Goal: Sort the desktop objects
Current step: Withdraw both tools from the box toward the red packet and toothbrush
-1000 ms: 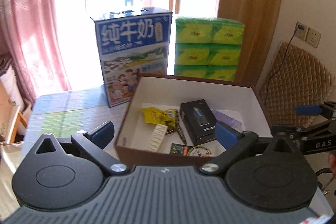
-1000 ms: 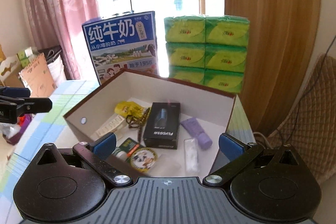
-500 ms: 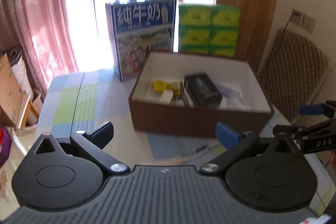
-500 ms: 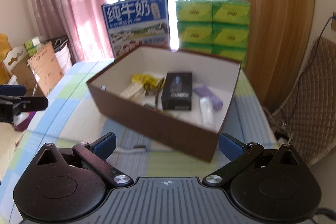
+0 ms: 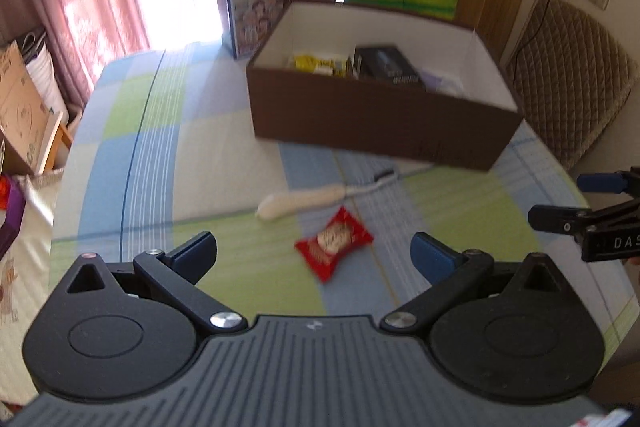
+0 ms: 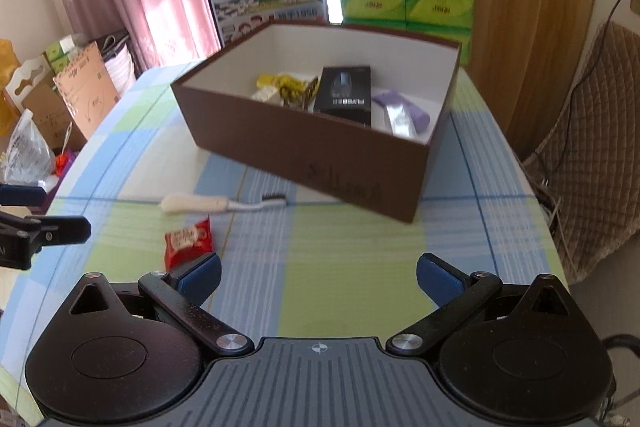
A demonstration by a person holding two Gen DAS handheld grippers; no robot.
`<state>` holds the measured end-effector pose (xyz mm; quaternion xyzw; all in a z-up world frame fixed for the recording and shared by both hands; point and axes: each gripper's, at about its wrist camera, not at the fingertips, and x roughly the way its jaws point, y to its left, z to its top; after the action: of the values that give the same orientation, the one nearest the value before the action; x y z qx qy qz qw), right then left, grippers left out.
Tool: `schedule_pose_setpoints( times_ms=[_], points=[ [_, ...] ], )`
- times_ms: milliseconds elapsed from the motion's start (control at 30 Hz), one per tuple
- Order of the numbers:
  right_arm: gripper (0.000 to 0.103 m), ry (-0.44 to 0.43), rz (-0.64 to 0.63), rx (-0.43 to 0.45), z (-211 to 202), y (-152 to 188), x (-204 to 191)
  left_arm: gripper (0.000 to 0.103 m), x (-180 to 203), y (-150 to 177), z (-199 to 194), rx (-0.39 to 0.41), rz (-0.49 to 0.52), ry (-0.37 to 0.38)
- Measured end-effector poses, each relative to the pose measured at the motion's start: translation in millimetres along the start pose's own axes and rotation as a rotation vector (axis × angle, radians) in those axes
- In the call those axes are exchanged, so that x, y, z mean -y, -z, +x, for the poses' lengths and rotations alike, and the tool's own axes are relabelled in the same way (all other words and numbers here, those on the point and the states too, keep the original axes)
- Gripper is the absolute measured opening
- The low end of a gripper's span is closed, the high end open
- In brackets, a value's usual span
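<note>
Both the left gripper (image 5: 312, 253) and right gripper (image 6: 318, 273) are hanging released, empty, over the table (image 6: 352, 267), red snack packet (image 5: 334, 245) and brush (image 5: 316, 198) lying near the brown box (image 5: 376, 119).

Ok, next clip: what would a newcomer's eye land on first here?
Probably the brown box mid-table, open-topped, with a black carton and small items inside. Then the two things left out in front of it: a red snack packet and a white brush, both loose on the checked tablecloth.
</note>
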<state>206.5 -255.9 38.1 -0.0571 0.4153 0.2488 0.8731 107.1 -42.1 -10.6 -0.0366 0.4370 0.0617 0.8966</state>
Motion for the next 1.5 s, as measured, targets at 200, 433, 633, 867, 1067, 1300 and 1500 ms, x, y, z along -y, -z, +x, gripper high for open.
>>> schedule_pose_setpoints(
  times_ms=[200, 433, 633, 867, 1067, 1300, 1500],
  points=[
    [0.101, 0.008, -0.008, -0.054, 7, 16, -1, 0.102, 0, 19, 12, -0.081, -0.006, -0.012],
    [0.101, 0.016, -0.006, -0.127, 20, 34, -3, 0.102, 5, 36, 23, -0.136, 0.007, -0.004],
    [0.101, 0.028, 0.003, -0.170, 30, 43, -2, 0.101, 7, 39, 32, -0.157, 0.013, 0.000],
    [0.101, 0.028, 0.010, -0.198, 37, 48, -3, 0.101, 9, 40, 38, -0.174, 0.019, 0.004],
    [0.101, 0.022, 0.004, -0.212, 45, 48, -4, 0.101, 10, 39, 44, -0.177, 0.025, 0.008],
    [0.101, 0.012, 0.007, -0.215, 60, 46, -3, 0.099, 10, 38, 55, -0.172, 0.042, 0.014],
    [0.101, -0.004, 0.014, -0.196, 74, 41, 0, 0.093, 10, 33, 69, -0.148, 0.085, 0.027]
  ],
)
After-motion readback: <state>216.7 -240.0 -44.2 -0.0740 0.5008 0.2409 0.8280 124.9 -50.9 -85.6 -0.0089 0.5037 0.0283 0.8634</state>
